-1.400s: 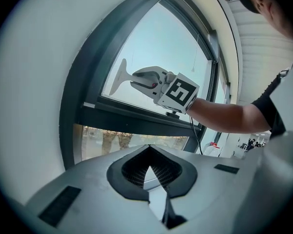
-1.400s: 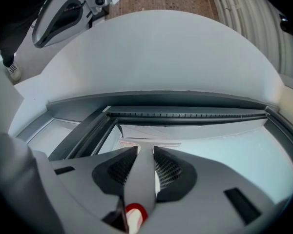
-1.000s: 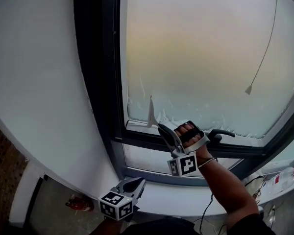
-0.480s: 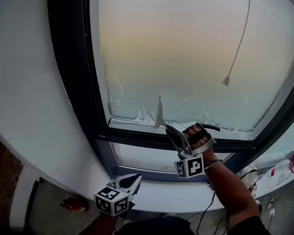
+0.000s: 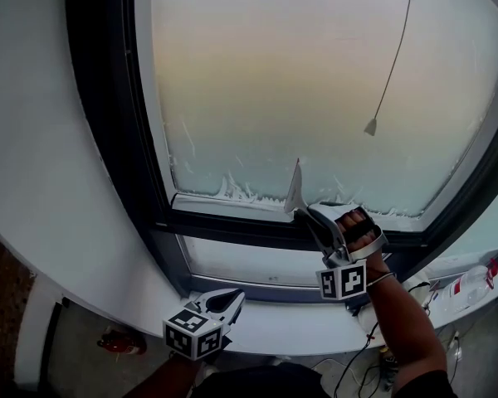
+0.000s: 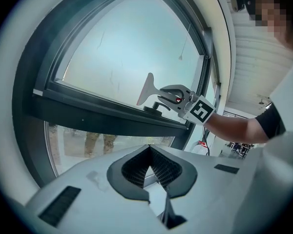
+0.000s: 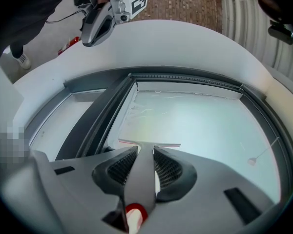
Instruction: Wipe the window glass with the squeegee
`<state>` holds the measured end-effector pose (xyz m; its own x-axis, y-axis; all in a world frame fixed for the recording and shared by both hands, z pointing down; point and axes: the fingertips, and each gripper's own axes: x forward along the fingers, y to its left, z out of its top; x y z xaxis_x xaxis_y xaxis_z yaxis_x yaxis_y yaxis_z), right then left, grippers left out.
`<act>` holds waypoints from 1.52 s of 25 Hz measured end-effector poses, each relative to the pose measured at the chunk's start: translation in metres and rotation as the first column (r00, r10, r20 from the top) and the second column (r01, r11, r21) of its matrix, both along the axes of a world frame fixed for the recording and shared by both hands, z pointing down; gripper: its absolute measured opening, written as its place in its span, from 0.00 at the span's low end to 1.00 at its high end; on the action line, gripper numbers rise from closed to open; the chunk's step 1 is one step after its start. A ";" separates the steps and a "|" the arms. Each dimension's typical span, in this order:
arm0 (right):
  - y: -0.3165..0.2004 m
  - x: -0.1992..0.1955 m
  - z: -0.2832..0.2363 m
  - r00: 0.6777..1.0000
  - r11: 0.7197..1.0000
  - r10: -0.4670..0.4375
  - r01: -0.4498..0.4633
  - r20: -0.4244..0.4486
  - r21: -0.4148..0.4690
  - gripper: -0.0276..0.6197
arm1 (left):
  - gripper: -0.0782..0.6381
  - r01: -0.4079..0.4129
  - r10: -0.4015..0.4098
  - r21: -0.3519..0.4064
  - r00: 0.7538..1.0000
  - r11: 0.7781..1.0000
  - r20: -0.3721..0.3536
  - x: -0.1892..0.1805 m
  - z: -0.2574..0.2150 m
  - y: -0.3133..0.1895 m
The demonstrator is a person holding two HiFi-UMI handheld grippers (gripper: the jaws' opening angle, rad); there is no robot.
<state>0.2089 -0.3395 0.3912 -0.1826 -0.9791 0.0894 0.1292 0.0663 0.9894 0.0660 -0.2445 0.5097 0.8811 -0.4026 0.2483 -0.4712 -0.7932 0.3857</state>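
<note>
Open glass (image 5: 315, 81) above squeegee (image 5: 295, 187); dark frame bar (image 5: 232, 220) just below, hanging cord (image 5: 371, 127) rightward.

soft daylight glows through the frosted window glass (image 5: 315, 89); fisheye bends edges, dark corners vignette.

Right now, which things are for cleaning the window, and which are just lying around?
For the job: squeegee, window glass, right gripper holding the squeegee.

Just lying about: left gripper (shut, empty), hanging cord, bottle, cables.
</note>
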 end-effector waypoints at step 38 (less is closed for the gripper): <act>0.034 0.031 -0.030 0.995 0.995 0.092 -0.092 -0.024 0.029 0.19 | 0.11 -0.016 0.016 0.025 1.000 1.000 -0.025 -0.019 -0.010 -0.006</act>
